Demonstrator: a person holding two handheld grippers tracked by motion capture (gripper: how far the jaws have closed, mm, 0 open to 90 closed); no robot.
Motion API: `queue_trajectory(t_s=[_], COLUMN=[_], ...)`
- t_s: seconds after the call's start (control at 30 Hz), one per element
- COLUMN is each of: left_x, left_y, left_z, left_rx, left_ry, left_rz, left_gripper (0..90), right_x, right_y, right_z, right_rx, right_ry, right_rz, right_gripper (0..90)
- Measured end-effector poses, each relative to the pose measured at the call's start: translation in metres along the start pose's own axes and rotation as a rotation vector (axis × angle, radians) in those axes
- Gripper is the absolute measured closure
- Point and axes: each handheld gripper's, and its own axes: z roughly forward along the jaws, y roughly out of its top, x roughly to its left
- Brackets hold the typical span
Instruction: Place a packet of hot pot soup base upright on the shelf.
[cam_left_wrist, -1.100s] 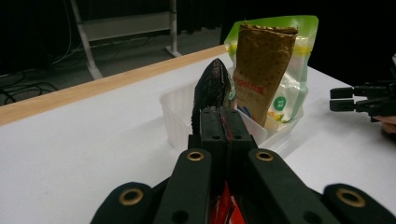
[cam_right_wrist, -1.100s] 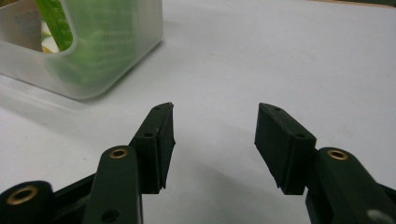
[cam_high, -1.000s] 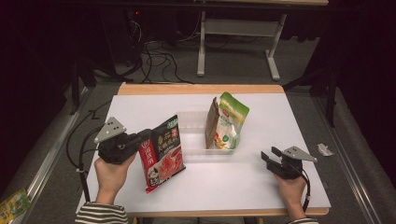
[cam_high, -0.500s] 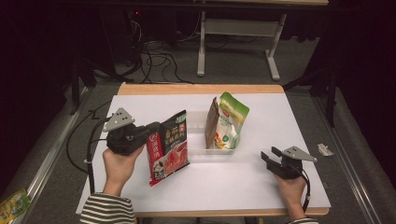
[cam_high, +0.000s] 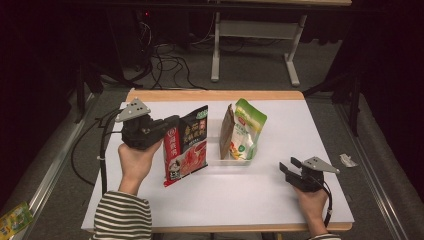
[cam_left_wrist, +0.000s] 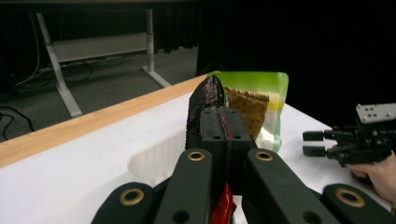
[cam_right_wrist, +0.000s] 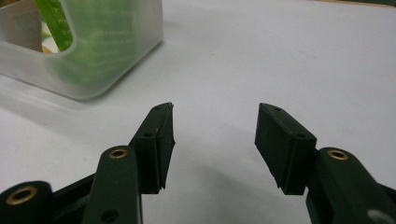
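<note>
Red-and-black foil pouch (cam_high: 186, 145) was pinched in my left tool (cam_high: 167, 131), jaws pressed together on its edge; in the left gripper view the pouch (cam_left_wrist: 205, 100) ran edge-on straight out from between them. It hung upright above the white worktop (cam_high: 260, 200), just at 9 o'clock of the clear plastic bin (cam_high: 235, 159), apart from it and not yet over the opening. The bin already carried a green pouch (cam_high: 247, 131) and a brown one (cam_high: 226, 131), both standing, leaning toward each other.

Right tool (cam_high: 295, 172) rested low on the worktop at 4 o'clock of the bin, jaws spread with nothing between them; the right gripper view showed bare worktop ahead and the bin's corner (cam_right_wrist: 93, 56) at 10 o'clock.

Handling, as judged: the pouch looked light, with soft contents in a thin, glossy film. It would flex and sag below the grip, and the slick surface could creep through the pads if swung quickly. A sealed seam at the side or top is the stiffest place to hold; the belly would only crumple. Free space in the bin looked narrow at its 9 o'clock side, so I judged the pouch must enter edge-first and upright.
</note>
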Motion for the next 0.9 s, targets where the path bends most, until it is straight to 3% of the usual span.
queue_trajectory(t_s=[0.13, 0.47, 0.67, 0.77, 0.9], left_x=[0.001, 0.01, 0.012, 0.017, 0.022], left_y=[0.007, 0.009, -0.002, -0.008, -0.011], left_z=[0.005, 0.029, 0.053, 0.056, 0.056], left_rx=[-0.021, -0.064, -0.024, -0.044, -0.024], left_ry=[-0.002, 0.049, 0.087, 0.083, 0.11], left_rz=[-0.009, -0.04, 0.01, -0.014, -0.022], left_gripper=[90.0, 90.0, 89.3, 86.8, 77.4], right_x=[0.0, 0.0, 0.0, 0.0, 0.001], right_y=[0.0, 0.0, 0.0, 0.0, 0.0], right_z=[0.0, 0.0, 0.0, 0.0, 0.0], right_rx=[0.001, 0.002, 0.002, 0.001, 0.003], right_ry=[-0.001, 0.0, -0.001, 0.0, 0.0], right_rz=[-0.001, -0.002, 0.004, -0.003, -0.003], right_gripper=[47.3, 47.3, 47.1, 47.1, 47.1])
